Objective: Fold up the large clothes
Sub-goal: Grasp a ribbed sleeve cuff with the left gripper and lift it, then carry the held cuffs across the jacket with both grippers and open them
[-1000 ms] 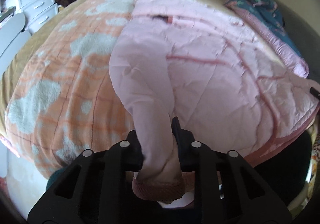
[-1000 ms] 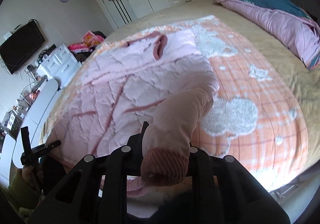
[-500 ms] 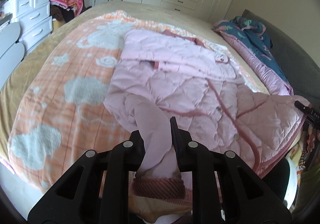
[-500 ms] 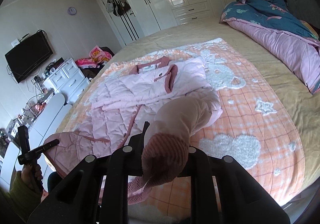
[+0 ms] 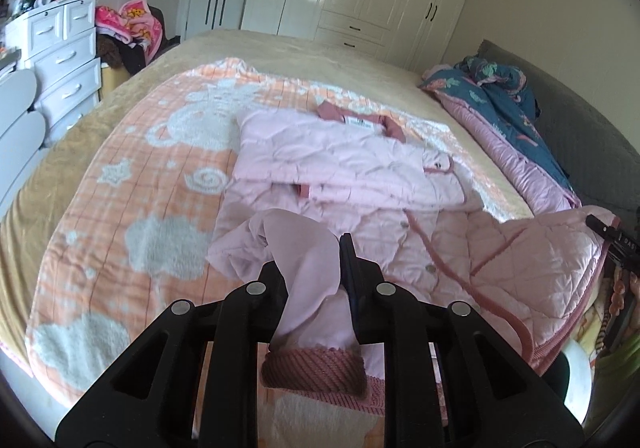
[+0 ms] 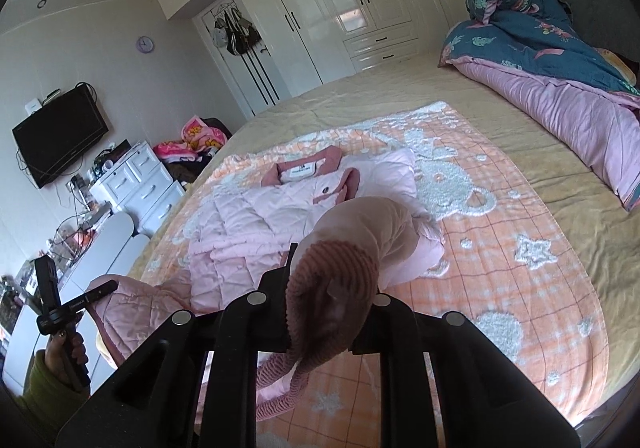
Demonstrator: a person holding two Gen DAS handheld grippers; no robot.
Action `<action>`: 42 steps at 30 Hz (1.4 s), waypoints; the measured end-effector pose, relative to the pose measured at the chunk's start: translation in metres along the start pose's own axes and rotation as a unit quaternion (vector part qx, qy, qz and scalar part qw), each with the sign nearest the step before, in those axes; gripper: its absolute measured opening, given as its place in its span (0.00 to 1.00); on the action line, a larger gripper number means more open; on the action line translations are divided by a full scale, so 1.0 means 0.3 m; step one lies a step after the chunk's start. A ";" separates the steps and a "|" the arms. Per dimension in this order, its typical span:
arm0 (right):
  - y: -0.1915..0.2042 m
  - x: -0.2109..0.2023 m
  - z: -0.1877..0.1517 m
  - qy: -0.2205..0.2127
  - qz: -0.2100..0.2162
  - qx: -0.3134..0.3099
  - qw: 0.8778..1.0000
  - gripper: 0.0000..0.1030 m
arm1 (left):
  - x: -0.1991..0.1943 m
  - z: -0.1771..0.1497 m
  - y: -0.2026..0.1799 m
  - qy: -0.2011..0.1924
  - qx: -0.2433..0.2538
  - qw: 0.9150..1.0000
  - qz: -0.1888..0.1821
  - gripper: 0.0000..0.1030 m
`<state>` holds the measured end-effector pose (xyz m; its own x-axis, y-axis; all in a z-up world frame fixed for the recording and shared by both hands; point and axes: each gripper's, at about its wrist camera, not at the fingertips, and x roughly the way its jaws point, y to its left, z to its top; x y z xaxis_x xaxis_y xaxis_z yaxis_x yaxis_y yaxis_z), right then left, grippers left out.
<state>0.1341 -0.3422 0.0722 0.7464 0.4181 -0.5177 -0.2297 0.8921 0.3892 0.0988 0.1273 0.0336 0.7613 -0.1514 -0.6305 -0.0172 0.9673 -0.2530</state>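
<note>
The pink sleeve [image 5: 308,268] hid the left tool's [image 5: 310,264] left finger; the jacket label's [image 6: 301,170] lettering was too small to read.

Bare orange blanket [image 6: 520,280] flanks the pink jacket [image 5: 348,168]; a bunched quilt [image 6: 560,88] blocks the bed's far side.

The left gripper [image 5: 312,268], a matte black plastic two-finger tool, spreads back from its fingers into four ribbed struts with long cut-out slots, each strut capped by a round silver screw head. The right gripper [image 6: 330,280] has the same black build and four silver screws. Seen from the right one, white lettering, too small to read, marks the left tool's finger; an olive-green sleeve [image 6: 38,388] covers the wrist behind it.
</note>
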 end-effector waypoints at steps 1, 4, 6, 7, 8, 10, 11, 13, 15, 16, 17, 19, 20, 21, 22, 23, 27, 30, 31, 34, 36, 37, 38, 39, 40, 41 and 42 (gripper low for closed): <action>0.001 0.003 0.008 -0.001 0.001 0.000 1.000 0.16 | 0.002 0.014 -0.001 -0.003 -0.001 1.000 -0.002 0.11; 0.006 0.016 0.040 -0.006 0.000 0.000 1.000 0.16 | 0.009 0.047 -0.006 -0.009 -0.002 1.000 -0.004 0.11; 0.006 0.023 0.059 -0.010 0.002 0.003 1.000 0.16 | 0.014 0.070 -0.011 -0.012 -0.001 1.000 -0.003 0.11; 0.006 0.029 0.071 -0.011 0.001 0.003 1.000 0.16 | 0.016 0.084 -0.012 -0.015 0.000 1.000 -0.004 0.11; 0.007 0.033 0.079 -0.013 0.000 0.002 1.000 0.16 | 0.018 0.095 -0.012 -0.018 0.000 1.000 -0.004 0.11; 0.010 0.043 0.103 -0.017 0.000 0.004 1.000 0.16 | 0.024 0.119 -0.008 -0.022 -0.001 1.000 -0.004 0.11; 0.014 0.045 0.111 -0.019 0.000 0.004 1.000 0.16 | 0.027 0.133 -0.006 -0.024 -0.002 1.000 -0.004 0.11; 0.019 0.054 0.137 -0.023 0.000 0.004 1.000 0.16 | 0.032 0.156 -0.007 -0.030 0.003 1.000 0.003 0.12; 0.020 0.061 0.158 -0.027 0.000 0.004 1.000 0.16 | 0.034 0.178 -0.007 -0.036 0.005 0.999 0.007 0.12; 0.022 0.069 0.174 -0.029 -0.002 0.003 1.000 0.16 | 0.037 0.192 -0.005 -0.038 0.004 0.999 0.006 0.12; 0.022 0.076 0.188 -0.030 -0.003 0.004 1.000 0.16 | 0.040 0.207 -0.005 -0.041 0.004 0.999 0.006 0.12; 0.019 0.092 0.214 -0.030 -0.002 0.006 1.000 0.16 | 0.047 0.233 -0.008 -0.044 0.004 0.999 0.007 0.12; 0.015 0.098 0.222 -0.031 -0.003 0.007 0.999 0.16 | 0.052 0.246 -0.007 -0.045 0.004 0.999 0.007 0.12; 0.013 0.105 0.233 -0.031 -0.003 0.009 0.999 0.16 | 0.057 0.260 -0.006 -0.046 0.003 0.999 0.008 0.12; 0.012 0.114 0.249 -0.031 -0.003 0.010 0.999 0.16 | 0.059 0.270 -0.006 -0.048 0.002 0.999 0.008 0.12; 0.010 0.119 0.260 -0.032 -0.004 0.011 0.999 0.16 | 0.061 0.282 -0.005 -0.051 0.001 0.999 0.009 0.12; 0.003 0.150 0.308 -0.030 -0.008 0.011 0.999 0.16 | 0.070 0.321 0.001 -0.059 -0.001 0.998 0.010 0.12; -0.001 0.171 0.336 -0.028 -0.010 0.010 1.000 0.16 | 0.085 0.353 0.011 -0.063 -0.007 0.998 0.011 0.12; -0.002 0.177 0.344 -0.027 -0.012 0.009 1.000 0.16 | 0.090 0.361 0.011 -0.063 -0.006 0.998 0.012 0.12; -0.006 0.203 0.369 -0.024 -0.016 0.012 1.000 0.16 | 0.112 0.396 0.013 -0.062 -0.008 0.998 0.016 0.12; -0.010 0.225 0.386 -0.020 -0.020 0.015 0.999 0.16 | 0.128 0.419 0.011 -0.060 -0.008 0.998 0.022 0.12; -0.011 0.237 0.395 -0.018 -0.025 0.015 0.999 0.16 | 0.136 0.430 0.010 -0.059 -0.008 0.998 0.023 0.12; -0.014 0.246 0.401 -0.016 -0.027 0.016 0.999 0.16 | 0.144 0.440 0.010 -0.059 -0.008 0.998 0.024 0.12; -0.018 0.259 0.409 -0.013 -0.030 0.016 0.999 0.16 | 0.151 0.447 0.011 -0.058 -0.007 0.998 0.026 0.12; -0.023 0.266 0.415 -0.012 -0.031 0.018 0.999 0.16 | 0.162 0.459 0.010 -0.058 -0.007 0.998 0.027 0.12; -0.031 0.280 0.424 -0.009 -0.031 0.022 0.999 0.16 | 0.173 0.470 0.010 -0.057 -0.007 0.998 0.027 0.12; -0.039 0.296 0.435 -0.005 -0.031 0.026 0.999 0.16 | 0.184 0.480 0.011 -0.057 -0.007 0.998 0.029 0.12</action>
<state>0.2844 -0.3379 0.1211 0.7642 0.3610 -0.5345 -0.1514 0.9059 0.3954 0.2342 0.1513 0.1035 0.8271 -0.0707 -0.5575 -0.0717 0.9707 -0.2294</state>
